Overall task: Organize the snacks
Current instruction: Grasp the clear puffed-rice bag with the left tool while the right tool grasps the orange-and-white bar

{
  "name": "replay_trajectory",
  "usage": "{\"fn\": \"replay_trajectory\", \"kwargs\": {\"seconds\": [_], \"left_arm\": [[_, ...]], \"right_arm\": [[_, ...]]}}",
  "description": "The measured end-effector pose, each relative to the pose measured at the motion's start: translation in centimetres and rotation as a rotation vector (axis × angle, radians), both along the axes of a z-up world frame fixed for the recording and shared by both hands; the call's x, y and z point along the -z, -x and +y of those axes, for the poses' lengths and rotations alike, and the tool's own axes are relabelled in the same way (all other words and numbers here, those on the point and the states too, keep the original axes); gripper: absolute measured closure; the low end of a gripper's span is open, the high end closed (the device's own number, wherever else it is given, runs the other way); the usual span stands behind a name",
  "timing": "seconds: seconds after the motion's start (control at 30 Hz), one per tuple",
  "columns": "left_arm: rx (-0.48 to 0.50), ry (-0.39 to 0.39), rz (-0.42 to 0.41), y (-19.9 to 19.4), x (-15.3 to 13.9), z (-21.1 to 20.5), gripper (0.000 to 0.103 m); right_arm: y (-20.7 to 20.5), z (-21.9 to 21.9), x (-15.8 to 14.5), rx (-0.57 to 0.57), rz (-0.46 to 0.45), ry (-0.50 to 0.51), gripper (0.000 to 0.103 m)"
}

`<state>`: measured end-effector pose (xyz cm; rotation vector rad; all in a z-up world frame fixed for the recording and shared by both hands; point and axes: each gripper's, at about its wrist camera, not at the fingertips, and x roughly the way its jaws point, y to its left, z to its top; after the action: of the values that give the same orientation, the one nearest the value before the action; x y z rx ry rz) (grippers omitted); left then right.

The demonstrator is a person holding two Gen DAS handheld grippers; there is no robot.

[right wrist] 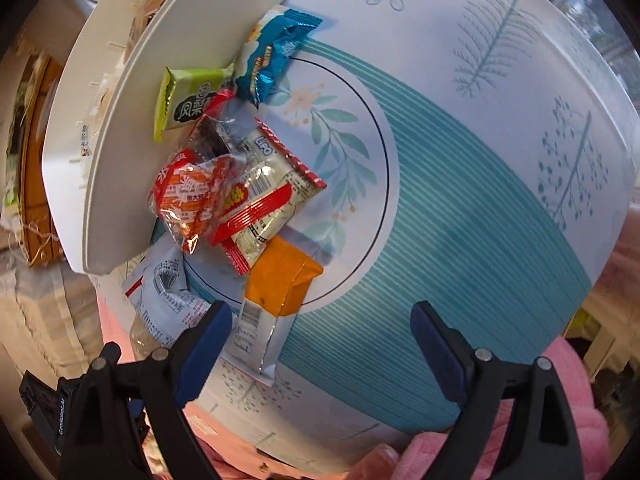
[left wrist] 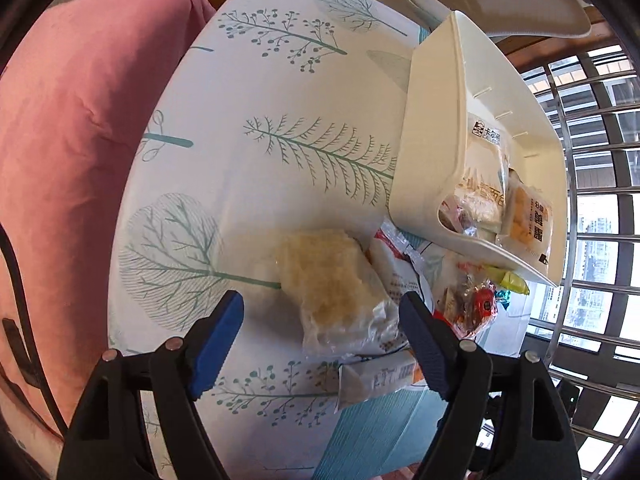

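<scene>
A: We hold our left tool (left wrist: 322, 326) wide, empty, above the clear-wrapped rice cracker (left wrist: 334, 282) near the desk (left wrist: 256, 92) edge.

B: Our right tool (right wrist: 322, 338) gapes too; snacks crowd the white bin (right wrist: 132, 128), open cloth beside.

Bright daylight from the barred window (left wrist: 600, 200), blown out at the panes. Soft shadows under the clear bread pack (left wrist: 332, 280). Glare on the foil wrappers (right wrist: 224, 184). Heavy fisheye bending, black vignette at corners. Slight blur toward edges; centre sharp.
</scene>
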<state>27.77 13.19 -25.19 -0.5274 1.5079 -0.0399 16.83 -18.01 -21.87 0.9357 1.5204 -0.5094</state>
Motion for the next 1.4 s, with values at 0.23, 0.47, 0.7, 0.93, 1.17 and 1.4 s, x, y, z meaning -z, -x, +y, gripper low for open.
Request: {"fn": "replay_trajectory", "kwargs": {"seconds": [0.23,0.47,0.7,0.93,1.17,1.4], "left_arm": [[-0.001,0.044,0.024,-1.0,2.2,-0.2,0.024],[0.013,0.064,0.052,-1.6,4.0,-1.0,0.024],[0.016,0.082,0.049,-2.0,4.7,-0.8,0.027],[0.014,0.1,0.102,-2.2,6.3,-0.4,0.03],[0.038,0.089,0.09,-2.7,6.5,-1.2,0.038],[0.049,0.093,0.089,-3.1,6.1,-1.7,0.051]], "right_arm": [[1.3,1.9,1.3,0.124,0.025,0.011,0.012],[2.7,3.8,3.5,0.19,0.087,0.003,0.019],[2.6,6.1,4.5,0.17,0.12,0.012,0.033],[0.3,7.8,4.3,0.147,0.138,0.072,0.038],[-2.4,7.6,4.4,0.158,0.156,0.078,0.038],[-3.1,9.1,6.3,0.144,0.212,0.036,0.043]]}}
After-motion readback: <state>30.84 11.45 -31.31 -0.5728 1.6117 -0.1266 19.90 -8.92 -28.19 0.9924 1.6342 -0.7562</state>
